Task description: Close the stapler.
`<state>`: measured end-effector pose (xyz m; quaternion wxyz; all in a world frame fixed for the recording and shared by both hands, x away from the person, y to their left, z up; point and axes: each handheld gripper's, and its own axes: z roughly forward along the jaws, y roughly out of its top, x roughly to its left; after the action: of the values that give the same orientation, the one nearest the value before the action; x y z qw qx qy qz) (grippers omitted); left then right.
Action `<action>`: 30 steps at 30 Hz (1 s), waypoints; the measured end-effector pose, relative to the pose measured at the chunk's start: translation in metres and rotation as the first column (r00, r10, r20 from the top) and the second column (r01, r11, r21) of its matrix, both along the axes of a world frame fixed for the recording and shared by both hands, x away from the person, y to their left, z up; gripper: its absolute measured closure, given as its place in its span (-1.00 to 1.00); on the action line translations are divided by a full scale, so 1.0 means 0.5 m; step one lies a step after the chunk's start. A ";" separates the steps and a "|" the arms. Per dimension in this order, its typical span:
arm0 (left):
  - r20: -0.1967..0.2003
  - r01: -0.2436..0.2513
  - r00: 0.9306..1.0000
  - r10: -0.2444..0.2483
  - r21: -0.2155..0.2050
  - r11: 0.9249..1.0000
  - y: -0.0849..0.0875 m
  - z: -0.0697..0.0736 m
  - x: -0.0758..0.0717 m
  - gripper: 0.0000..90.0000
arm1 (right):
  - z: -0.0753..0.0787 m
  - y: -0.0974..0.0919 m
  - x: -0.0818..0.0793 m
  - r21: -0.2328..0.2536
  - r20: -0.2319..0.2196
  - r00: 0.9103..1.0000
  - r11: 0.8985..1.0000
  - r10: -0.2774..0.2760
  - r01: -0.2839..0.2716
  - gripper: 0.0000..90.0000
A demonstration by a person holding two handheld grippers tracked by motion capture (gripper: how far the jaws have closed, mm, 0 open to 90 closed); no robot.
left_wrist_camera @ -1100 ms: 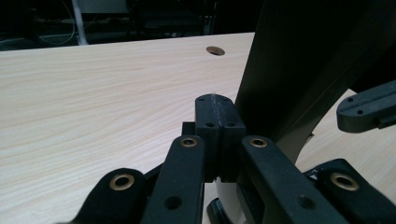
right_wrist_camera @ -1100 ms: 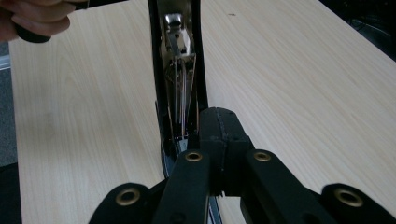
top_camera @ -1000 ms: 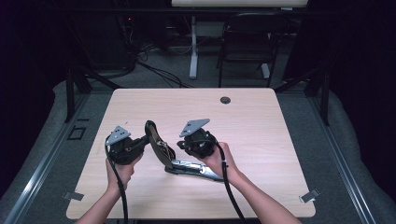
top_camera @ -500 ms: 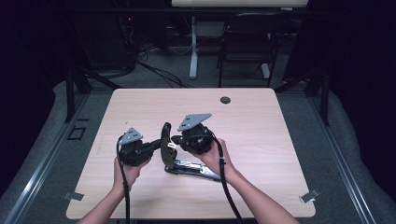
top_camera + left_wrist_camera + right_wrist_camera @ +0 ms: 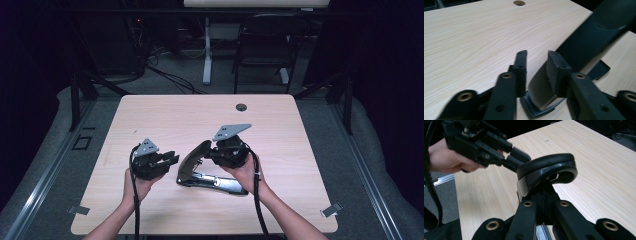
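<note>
Your right gripper [image 5: 216, 151] has its jaws clamped on the stapler [image 5: 200, 165] arm, raised off its base. Your left gripper [image 5: 172, 159] sits just left of the stapler, jaws just opening, spread, pinching nothing.

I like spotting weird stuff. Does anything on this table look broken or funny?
Nothing looks broken or spilled. The black stapler is swung wide open, its top arm tilted up off the base while the right gripper clamps it. The left gripper, jaws apart, sits beside it.

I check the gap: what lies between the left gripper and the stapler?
Only bare table lies between left gripper and stapler, in the high view.
</note>
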<state>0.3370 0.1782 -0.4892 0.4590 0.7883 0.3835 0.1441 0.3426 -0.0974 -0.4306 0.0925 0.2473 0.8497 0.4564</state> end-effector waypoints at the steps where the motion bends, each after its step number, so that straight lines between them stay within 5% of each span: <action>1: -0.008 -0.009 1.000 0.009 0.006 1.000 0.001 0.000 0.002 0.35 | -0.002 -0.005 -0.001 -0.001 -0.001 1.000 1.000 0.000 0.000 1.00; 14: -0.039 -0.065 0.997 0.067 0.054 0.996 0.020 -0.007 0.009 -0.54 | -0.031 -0.058 -0.008 0.014 -0.026 0.999 0.999 -0.030 0.030 1.00; 30: -0.052 -0.125 0.990 0.131 0.097 0.987 0.065 -0.012 0.020 -0.82 | -0.061 -0.095 -0.014 -0.034 -0.063 0.996 0.997 -0.069 0.067 1.00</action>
<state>0.3472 0.2106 -0.4952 0.4003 0.7864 0.4394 0.1681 0.3355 -0.1449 -0.4612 0.0846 0.2890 0.8505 0.4314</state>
